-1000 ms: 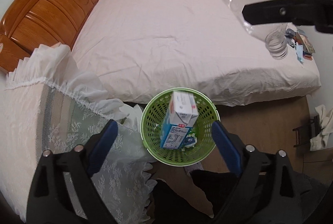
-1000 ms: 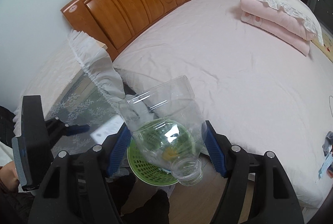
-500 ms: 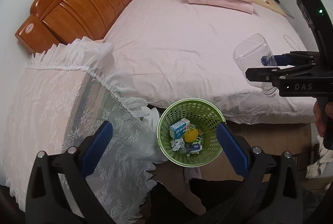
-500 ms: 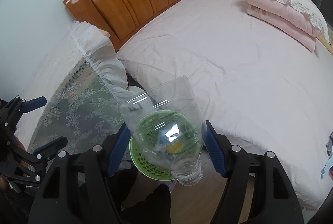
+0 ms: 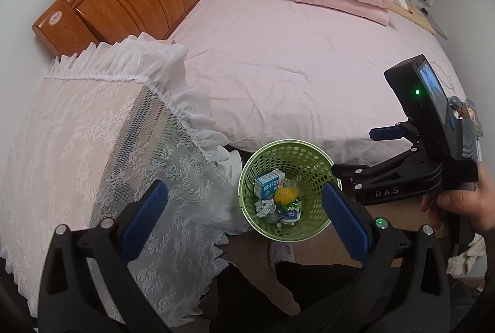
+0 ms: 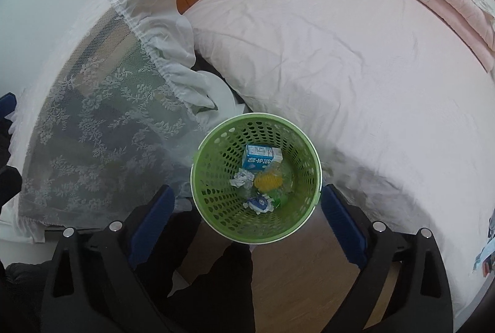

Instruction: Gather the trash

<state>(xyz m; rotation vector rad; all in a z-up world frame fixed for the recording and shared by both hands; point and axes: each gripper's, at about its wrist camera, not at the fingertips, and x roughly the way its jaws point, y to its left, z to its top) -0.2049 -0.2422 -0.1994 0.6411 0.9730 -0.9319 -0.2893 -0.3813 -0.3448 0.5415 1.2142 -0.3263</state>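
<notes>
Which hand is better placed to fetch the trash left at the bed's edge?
Right. The right gripper stands open and empty over the basket, and the leftover trash lies on its side. The left gripper sits nearer the lace-covered stand.

On the black frame of my right gripper (image 5: 383,147) I can read the letters "DAS". The blue carton (image 6: 260,159) in the green basket (image 6: 216,194) carries print too small to read.
</notes>
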